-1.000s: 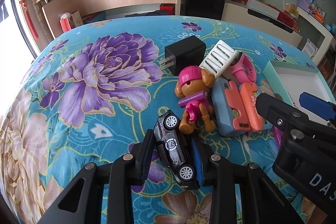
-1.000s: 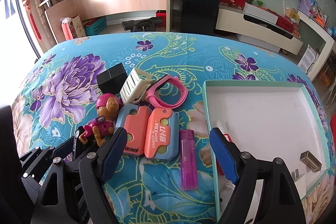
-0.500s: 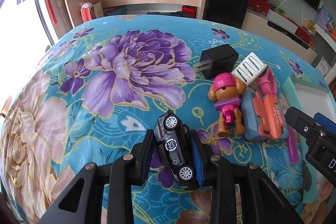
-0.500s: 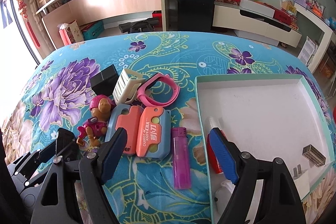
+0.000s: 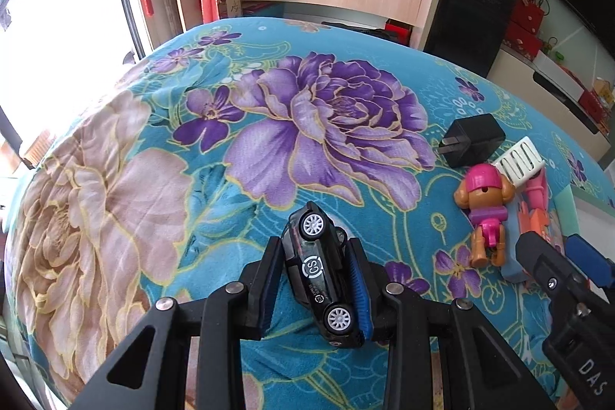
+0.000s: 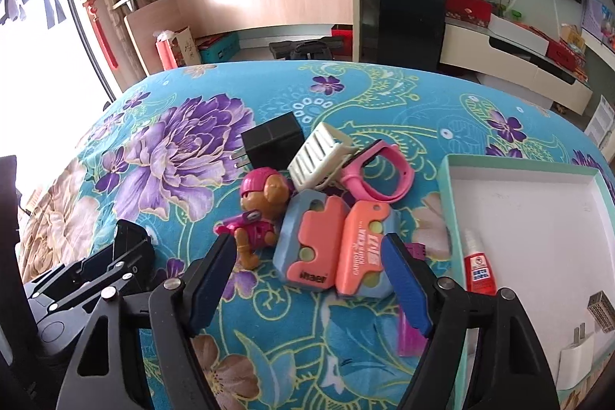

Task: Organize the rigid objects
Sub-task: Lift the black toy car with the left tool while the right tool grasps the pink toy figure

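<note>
A floral blanket (image 5: 115,218) in teal with big purple and beige blooms covers the whole work surface. At its right side lies a shallow white tray with a mint rim (image 6: 446,179); inside it are a red-labelled glue bottle (image 6: 478,264), a white plug (image 6: 576,356) and a small metal mesh block (image 6: 601,310). The right gripper (image 6: 307,283) hangs just above the blanket with its blue-padded jaws spread wide; they have just been closing a little, and the pair of salmon-and-blue folding cutters (image 6: 334,248) sits between the tips without either pad pressing on it. A purple lighter (image 6: 409,329) lies partly hidden behind the right finger. Beyond the cutters cluster a pink wristband (image 6: 378,175), a white slatted piece (image 6: 317,156), a black charger (image 6: 275,137) and a pink-capped puppy figure (image 6: 257,214). The left gripper (image 5: 313,283) is clenched on a small black toy car (image 5: 319,271), which is lifted off the blanket, tilted nose-up with its wheels facing the camera, left of the puppy figure.
</note>
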Tool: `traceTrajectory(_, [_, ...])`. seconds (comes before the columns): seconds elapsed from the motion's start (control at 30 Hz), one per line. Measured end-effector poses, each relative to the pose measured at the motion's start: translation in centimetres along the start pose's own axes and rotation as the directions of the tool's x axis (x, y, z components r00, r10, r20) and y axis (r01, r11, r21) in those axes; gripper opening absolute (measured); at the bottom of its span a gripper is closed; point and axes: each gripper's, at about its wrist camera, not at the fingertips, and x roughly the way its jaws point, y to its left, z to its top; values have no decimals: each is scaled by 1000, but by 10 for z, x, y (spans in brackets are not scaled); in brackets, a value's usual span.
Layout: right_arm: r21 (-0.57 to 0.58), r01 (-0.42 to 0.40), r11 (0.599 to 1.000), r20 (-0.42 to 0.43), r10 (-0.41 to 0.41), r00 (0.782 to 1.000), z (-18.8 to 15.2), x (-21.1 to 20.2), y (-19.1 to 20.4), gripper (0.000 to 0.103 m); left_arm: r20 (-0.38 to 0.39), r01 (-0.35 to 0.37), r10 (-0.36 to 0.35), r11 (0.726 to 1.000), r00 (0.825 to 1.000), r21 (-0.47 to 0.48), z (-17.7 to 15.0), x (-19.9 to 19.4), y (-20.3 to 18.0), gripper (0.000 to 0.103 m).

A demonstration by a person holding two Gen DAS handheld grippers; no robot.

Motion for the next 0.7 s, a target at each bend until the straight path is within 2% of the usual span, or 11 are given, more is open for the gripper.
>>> traceTrajectory(0.3, [-107, 30, 994, -15, -31, 999, -4, 7, 32, 74, -11, 27, -28, 996, 1000, -80, 2, 1, 21, 36])
traceTrajectory(0.4, [-146, 46, 988, -7, -47, 999, -4, 10, 41, 73, -7, 10, -11, 995, 1000, -103, 2, 0, 29, 36])
traceTrajectory(0.63, [-188, 75, 979, -12, -79, 997, -2, 20, 53, 52, -11, 37, -39, 988, 999, -151, 2, 1, 40, 36])
traceTrajectory(0.7, [-201, 87, 976, -9, -90, 996, 0, 23, 56, 52, -14, 39, -41, 988, 999, -152, 2, 2, 40, 36])
